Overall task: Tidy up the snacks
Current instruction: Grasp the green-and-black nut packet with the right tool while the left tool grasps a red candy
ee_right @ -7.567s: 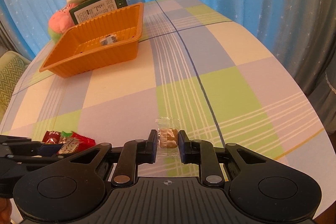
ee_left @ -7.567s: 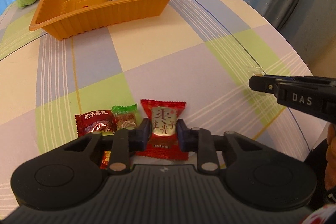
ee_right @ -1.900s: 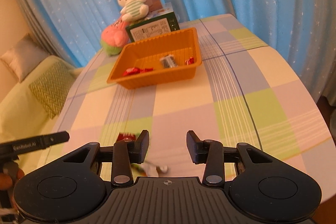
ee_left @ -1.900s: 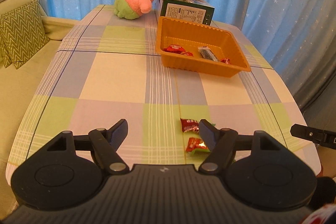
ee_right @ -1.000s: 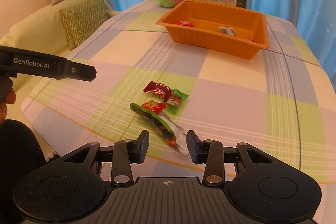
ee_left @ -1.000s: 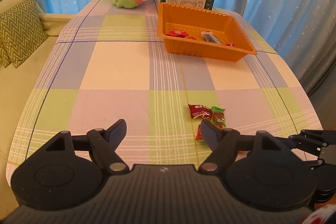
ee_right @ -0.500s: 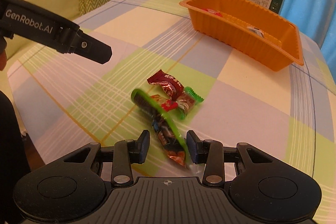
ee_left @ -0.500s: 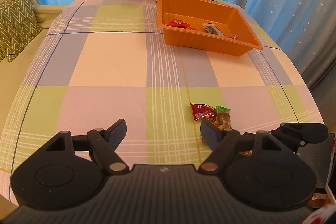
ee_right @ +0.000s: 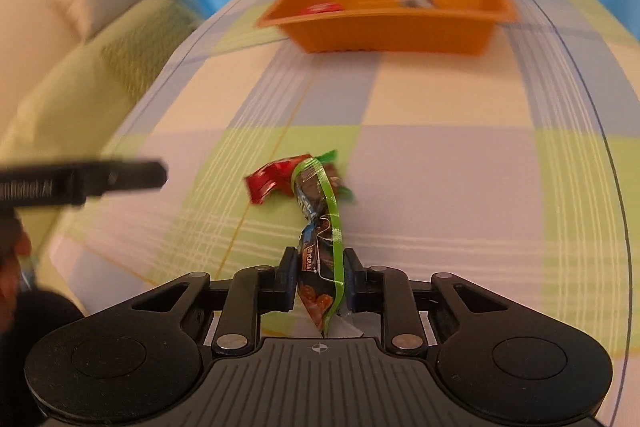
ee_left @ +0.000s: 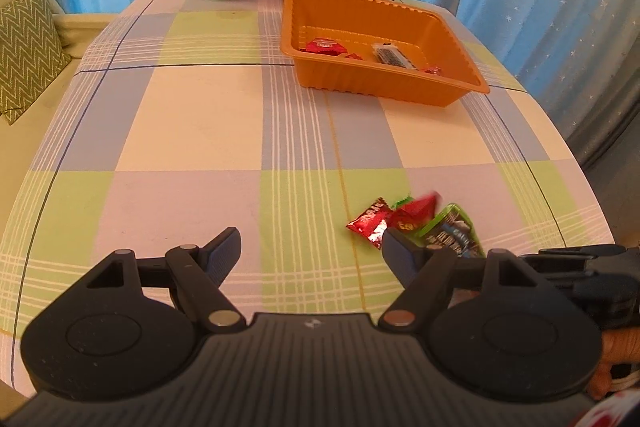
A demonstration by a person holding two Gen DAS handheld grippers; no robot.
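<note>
A long green-edged snack packet point(ee_right: 320, 247) is clamped between the fingers of the right gripper point(ee_right: 319, 277), which is closed on its near end. The packet is held on edge, and its far end reaches toward the small red sweets point(ee_right: 272, 177) lying on the checked tablecloth point(ee_right: 440, 167); whether that end touches the cloth cannot be told, since the view is blurred. In the left wrist view the same packet point(ee_left: 452, 231) is seen just beside a red foil sweet point(ee_left: 370, 221) and another red-wrapped sweet point(ee_left: 414, 213), close to the right-hand finger of the left gripper point(ee_left: 310, 247), whose fingers are spread wide with nothing between them.

The packet is judged to be light, thin and soft: it is seen creased and twisted along its length, so it is likely to bend and droop beyond the grip. The film looks glossy and may slip if held only by a corner, so a hold across the flat body near the sealed end, as is seen now, is thought safest. The contents may be brittle, so a hard squeeze is best avoided.

The orange tray point(ee_right: 400, 35) stands well apart at the far side of the table, with a few sweets already inside it.
</note>
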